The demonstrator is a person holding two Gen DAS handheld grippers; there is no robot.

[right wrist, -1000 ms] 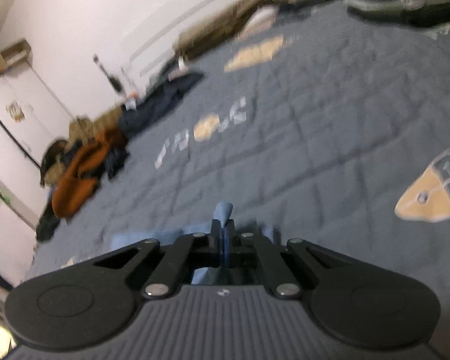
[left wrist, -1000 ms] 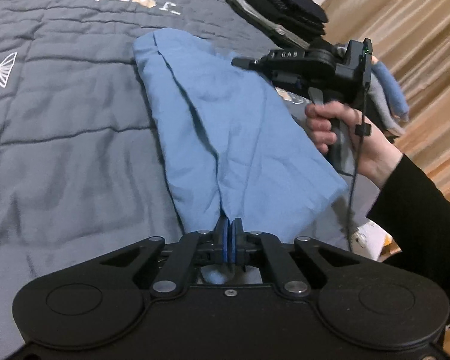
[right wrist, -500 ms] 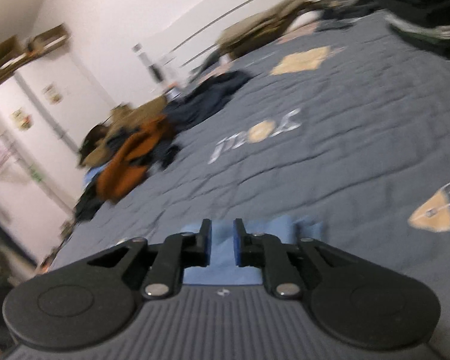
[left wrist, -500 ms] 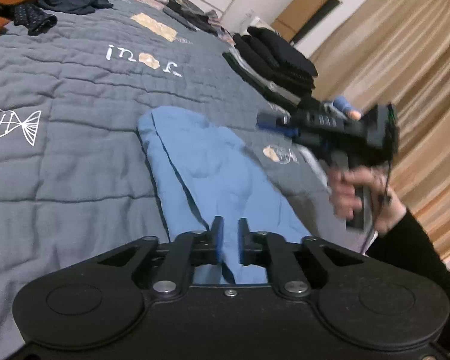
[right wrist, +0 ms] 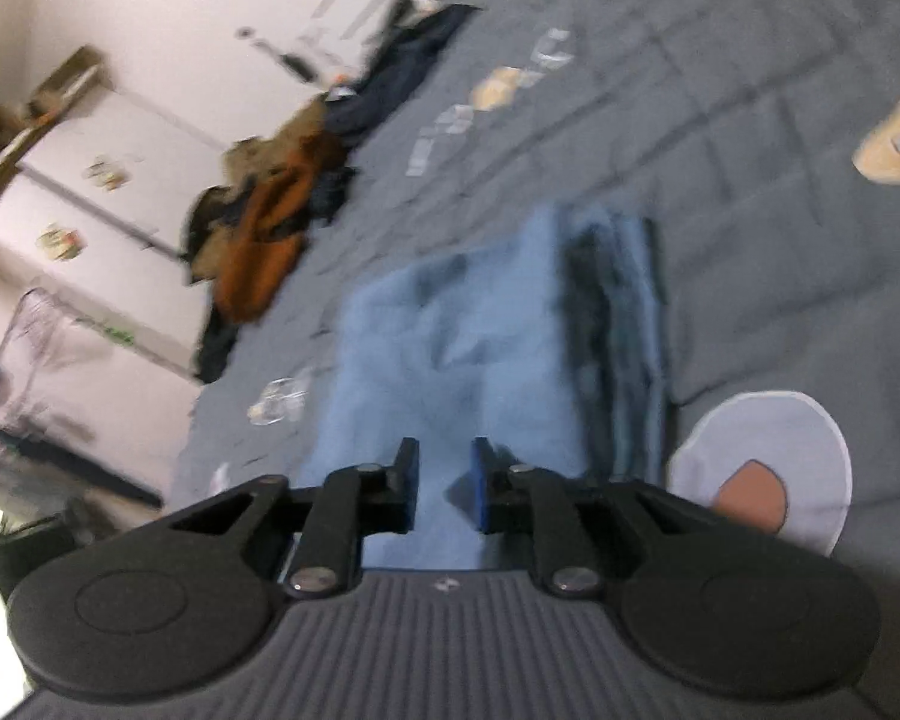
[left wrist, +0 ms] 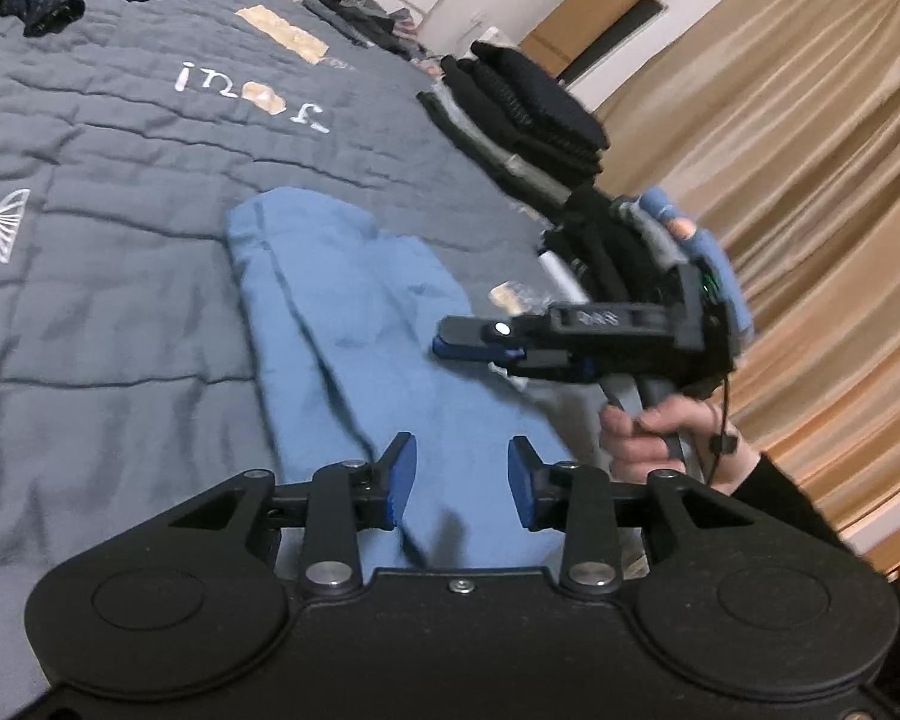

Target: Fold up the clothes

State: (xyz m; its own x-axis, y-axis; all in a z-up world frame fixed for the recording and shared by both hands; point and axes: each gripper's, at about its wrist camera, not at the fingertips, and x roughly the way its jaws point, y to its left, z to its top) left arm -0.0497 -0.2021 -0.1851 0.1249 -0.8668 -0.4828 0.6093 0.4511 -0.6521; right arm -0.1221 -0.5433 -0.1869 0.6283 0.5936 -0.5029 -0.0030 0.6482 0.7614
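A light blue garment (left wrist: pixel 354 324) lies folded into a long strip on the grey quilted bedspread (left wrist: pixel 90 252). My left gripper (left wrist: pixel 461 480) hovers over its near end with its jaws opening and nothing pinched between its blue pads. In the left wrist view the right gripper (left wrist: pixel 480 342), held by a hand (left wrist: pixel 660 432), floats above the garment's right side. The blurred right wrist view shows the same garment (right wrist: pixel 450 336) below my right gripper (right wrist: pixel 445 483), whose jaws stand a little apart and hold nothing.
A stack of folded dark clothes (left wrist: pixel 528 108) sits at the bed's far right edge, near tan curtains (left wrist: pixel 810 180). A heap of unfolded clothes, orange and dark (right wrist: pixel 270 210), lies at the far side of the bed by a white cabinet (right wrist: pixel 90 198).
Both grippers were shut on the blue garment's edges a second ago; both have let go and opened. The left one has lifted slightly, and the right one has swung over the garment.
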